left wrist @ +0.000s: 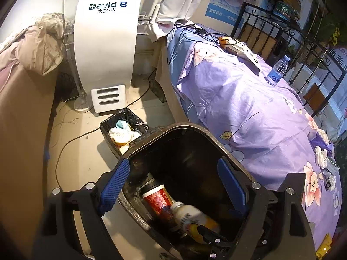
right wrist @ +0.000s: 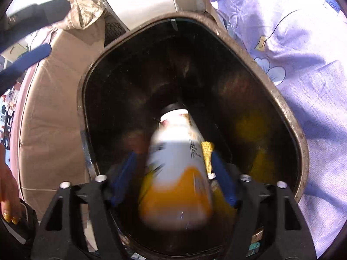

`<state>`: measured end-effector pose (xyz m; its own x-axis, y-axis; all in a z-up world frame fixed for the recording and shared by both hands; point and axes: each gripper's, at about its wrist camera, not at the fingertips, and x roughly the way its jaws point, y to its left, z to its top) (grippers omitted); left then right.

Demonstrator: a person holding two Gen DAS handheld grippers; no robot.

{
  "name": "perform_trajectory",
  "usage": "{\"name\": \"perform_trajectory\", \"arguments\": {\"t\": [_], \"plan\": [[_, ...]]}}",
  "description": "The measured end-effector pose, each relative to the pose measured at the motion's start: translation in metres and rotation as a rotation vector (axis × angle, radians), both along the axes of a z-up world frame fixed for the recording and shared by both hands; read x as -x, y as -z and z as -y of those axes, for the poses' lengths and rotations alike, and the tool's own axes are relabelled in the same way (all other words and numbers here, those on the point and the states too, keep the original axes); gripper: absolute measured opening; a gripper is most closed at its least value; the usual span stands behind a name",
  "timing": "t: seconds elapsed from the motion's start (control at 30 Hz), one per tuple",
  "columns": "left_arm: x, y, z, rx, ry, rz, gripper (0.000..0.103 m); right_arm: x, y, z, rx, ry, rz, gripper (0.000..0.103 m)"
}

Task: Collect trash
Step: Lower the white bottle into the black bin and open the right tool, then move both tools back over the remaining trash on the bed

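A: Cluttered room, bed [left wrist: 249, 99] under a purple floral sheet. How far along?

B: Bin [right wrist: 288, 112] holds a red cup [left wrist: 157, 197]. The right hand-held gripper [right wrist: 173, 173] has released a blurred bottle [right wrist: 176, 173] into it; the left hand-held gripper [left wrist: 180, 184] gapes empty.

A: Left?

B: A water bottle [left wrist: 278, 69] on the bed.

"david b" with "大卫·本" beneath, printed in dark blue on white machine [left wrist: 106, 43]; partial "ga" on water bottle [left wrist: 278, 70] label.
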<state>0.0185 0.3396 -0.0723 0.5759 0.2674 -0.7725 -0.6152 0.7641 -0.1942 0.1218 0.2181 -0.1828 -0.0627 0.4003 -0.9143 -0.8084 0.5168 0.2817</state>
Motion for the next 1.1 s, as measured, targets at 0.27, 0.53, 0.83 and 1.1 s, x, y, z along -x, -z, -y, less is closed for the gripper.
{"name": "perform_trajectory", "arguments": {"t": [0.27, 0.53, 0.83, 1.1], "plan": [[0.000, -0.008, 0.001, -0.021, -0.012, 0.028, 0.081, 0.006, -0.036, 0.035, -0.218, 0.020, 0.024, 0.077], [-0.020, -0.011, 0.024, -0.018, 0.057, 0.039, 0.081, 0.011, -0.074, 0.094, -0.346, 0.099, 0.184, 0.083], [-0.076, -0.016, 0.112, -0.051, 0.318, 0.056, 0.082, -0.010, -0.098, 0.191, -0.402, 0.316, 0.252, 0.088], [-0.128, -0.018, 0.212, -0.039, 0.622, 0.076, 0.085, -0.036, -0.112, 0.303, -0.333, 0.557, 0.331, 0.088]]}}
